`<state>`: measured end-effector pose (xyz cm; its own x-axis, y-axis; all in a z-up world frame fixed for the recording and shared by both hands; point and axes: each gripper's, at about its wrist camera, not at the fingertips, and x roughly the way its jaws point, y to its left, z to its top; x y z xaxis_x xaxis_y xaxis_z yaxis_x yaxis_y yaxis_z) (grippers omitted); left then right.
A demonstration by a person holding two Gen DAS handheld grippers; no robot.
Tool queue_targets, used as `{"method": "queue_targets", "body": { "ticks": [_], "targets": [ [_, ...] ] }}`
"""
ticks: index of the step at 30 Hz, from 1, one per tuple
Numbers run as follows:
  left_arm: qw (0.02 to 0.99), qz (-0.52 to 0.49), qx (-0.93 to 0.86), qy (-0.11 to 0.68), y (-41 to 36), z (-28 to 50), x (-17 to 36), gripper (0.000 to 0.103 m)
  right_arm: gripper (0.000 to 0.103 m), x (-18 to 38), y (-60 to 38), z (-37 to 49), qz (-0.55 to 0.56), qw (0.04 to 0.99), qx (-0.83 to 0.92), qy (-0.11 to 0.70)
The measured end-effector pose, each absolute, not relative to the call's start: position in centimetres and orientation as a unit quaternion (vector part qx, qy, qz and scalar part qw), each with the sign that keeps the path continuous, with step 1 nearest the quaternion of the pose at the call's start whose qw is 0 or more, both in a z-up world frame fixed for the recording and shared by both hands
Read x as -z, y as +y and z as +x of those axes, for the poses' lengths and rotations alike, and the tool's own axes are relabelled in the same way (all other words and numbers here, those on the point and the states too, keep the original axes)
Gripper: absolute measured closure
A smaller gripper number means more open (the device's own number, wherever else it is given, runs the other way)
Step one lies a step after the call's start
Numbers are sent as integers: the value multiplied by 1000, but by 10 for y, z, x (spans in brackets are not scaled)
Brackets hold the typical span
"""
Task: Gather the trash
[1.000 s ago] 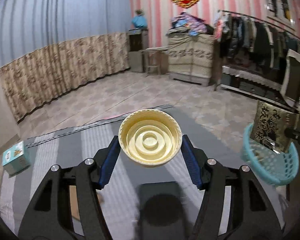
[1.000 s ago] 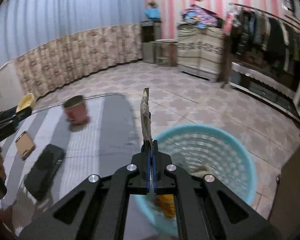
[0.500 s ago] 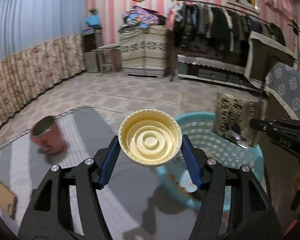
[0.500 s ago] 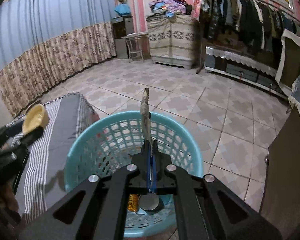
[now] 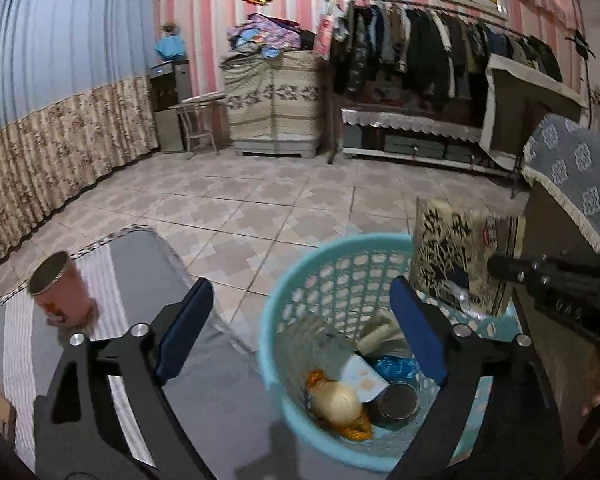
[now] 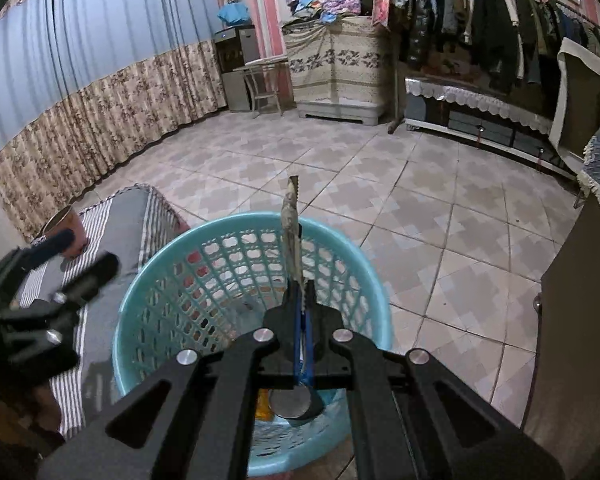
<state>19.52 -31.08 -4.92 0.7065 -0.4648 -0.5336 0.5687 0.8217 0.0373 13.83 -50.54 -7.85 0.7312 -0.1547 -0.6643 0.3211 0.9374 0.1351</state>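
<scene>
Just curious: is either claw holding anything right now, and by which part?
Left claw: nothing. Right claw pinches a flat wrapper by its lower edge, above the basket.

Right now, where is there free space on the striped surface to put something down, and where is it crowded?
The striped cloth is bare between the pink can and the blue basket. The basket's bottom is crowded with trash. Over its rim the open left tool and the right tool, shut on a flat wrapper, leave little room.
</scene>
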Motion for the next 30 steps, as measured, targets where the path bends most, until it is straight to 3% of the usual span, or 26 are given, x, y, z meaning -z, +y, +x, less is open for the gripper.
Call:
{"method": "queue_targets", "body": {
  "ticks": [2, 8, 9, 10, 11, 12, 14, 16, 18, 24, 30],
  "targets": [
    [927, 95, 262, 252, -299, 195, 44, 6, 101, 81, -500, 142, 118, 922, 122, 347],
    [944, 88, 215, 234, -254, 191, 28, 6, 98, 90, -481, 157, 117, 922, 103, 354],
    [946, 85, 206, 233, -245, 190, 26, 6, 89, 91, -479, 159, 117, 922, 103, 355],
    [948, 82, 202, 233, -238, 190, 24, 6, 68, 93, -478, 160, 118, 922, 103, 355],
    [949, 79, 196, 232, -228, 188, 22, 6, 57, 93, -478, 160, 119, 922, 103, 353],
    [951, 76, 190, 231, -220, 187, 20, 6, 51, 93, -477, 160, 120, 924, 104, 349],
    [954, 71, 181, 227, -206, 184, 16, 6, 49, 94, -473, 162, 114, 924, 109, 348],
    [958, 67, 173, 221, -192, 180, 11, 5, 25, 94, -469, 161, 112, 927, 111, 341],
    [961, 62, 162, 216, -174, 176, 6, 5, 16, 89, -462, 157, 101, 932, 124, 327],
    [968, 46, 137, 205, -130, 156, -2, 5, 4, 72, -427, 145, 75, 942, 124, 304],
    [973, 36, 107, 199, -89, 128, -2, 5, 4, 45, -369, 120, 51, 958, 110, 260]
  ]
}}
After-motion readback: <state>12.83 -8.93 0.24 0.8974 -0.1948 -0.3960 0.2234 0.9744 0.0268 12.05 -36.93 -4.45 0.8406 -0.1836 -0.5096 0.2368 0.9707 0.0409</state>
